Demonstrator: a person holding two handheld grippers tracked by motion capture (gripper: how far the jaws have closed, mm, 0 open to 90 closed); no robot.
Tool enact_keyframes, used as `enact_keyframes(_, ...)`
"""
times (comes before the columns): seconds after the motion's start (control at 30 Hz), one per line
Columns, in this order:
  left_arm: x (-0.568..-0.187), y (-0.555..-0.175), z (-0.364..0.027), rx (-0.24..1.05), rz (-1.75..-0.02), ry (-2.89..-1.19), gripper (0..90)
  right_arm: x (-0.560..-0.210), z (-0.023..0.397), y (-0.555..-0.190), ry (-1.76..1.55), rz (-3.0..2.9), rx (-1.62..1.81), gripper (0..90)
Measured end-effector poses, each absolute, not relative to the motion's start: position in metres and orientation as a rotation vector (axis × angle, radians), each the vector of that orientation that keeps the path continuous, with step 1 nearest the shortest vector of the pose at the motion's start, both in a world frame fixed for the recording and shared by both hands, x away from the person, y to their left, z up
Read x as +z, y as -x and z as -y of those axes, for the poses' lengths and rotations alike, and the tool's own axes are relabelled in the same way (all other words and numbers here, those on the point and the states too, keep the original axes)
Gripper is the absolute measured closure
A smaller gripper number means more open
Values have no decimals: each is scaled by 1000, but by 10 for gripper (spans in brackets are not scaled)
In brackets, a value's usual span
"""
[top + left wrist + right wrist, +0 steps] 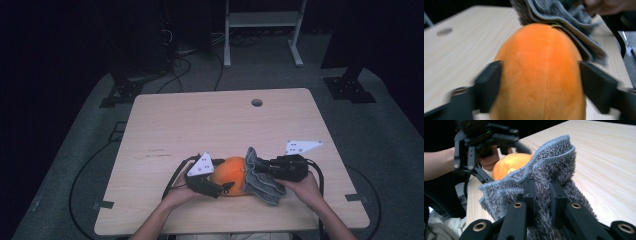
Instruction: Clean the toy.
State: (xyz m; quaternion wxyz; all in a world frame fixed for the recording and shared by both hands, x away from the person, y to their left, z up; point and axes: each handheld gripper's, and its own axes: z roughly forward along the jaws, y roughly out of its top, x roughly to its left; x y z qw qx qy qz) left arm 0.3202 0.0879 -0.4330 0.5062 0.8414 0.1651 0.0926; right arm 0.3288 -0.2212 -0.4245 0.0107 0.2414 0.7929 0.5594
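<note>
Your two forearms come in at the near edge of the high view, one hand on each gripper. On the left, your left gripper (226, 187) is black with a grey three-cornered plate on top, and its jaws stand wide apart, one pressed to each flank of the one smooth, rounded orange plush ball (231, 176). In the left gripper view that orange plush ball (540, 72) sits squarely between the two black jaws, its skin soft and faintly seamed down the middle.

Moving right, one grey fluffy microfibre cloth (260, 176) with a stitched hem is draped against the right side of the ball and touches it. The left gripper view shows the cloth (564, 22) folded in layers over the far end of the ball. Your right gripper (259, 168), also black with a grey plate, has its jaws drawn narrow and pinched on the cloth; in the right gripper view the two jaws bite into the shaggy pile of the cloth (549, 172), with the ball (509, 163) and your left gripper behind it.

Both things rest near the front middle of the pale wood-grain counter (200, 125), which has one round cable hole (257, 102) near its far edge. Around it lies grey floor with black cables, a white metal frame (262, 22) stands beyond, and the room is dark.
</note>
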Motion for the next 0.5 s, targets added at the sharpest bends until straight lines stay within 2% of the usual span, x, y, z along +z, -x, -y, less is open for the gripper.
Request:
enact_keyframes(0.07,-434,-323,-87,194,-432,-2043,46,-426,217,-324,-738,-2482,1766,772)
enact_keyframes(0.1,-436,-325,-88,156,-455,-2049,52,-425,215,-321,-718,-2488,1754,772)
enact_keyframes(0.17,-436,-325,-89,168,-441,-2039,173,-423,214,-317,-695,-2491,1738,772)
enact_keyframes(0.2,-433,-321,-90,248,-376,-2030,236,-420,213,-313,-675,-2496,1727,772)
enact_keyframes(0.23,-433,-321,-90,248,-376,-2030,276,-420,213,-313,-675,-2496,1727,772)
enact_keyframes(0.3,-428,-315,-88,366,-277,-2006,321,-415,213,-311,-659,-2493,1767,772)
enact_keyframes(0.43,-426,-316,-87,413,-221,-1998,332,-404,213,-317,-631,-2450,1815,772)
enact_keyframes(0.5,-430,-317,-85,401,-236,-2023,304,-404,211,-323,-646,-2447,1800,772)
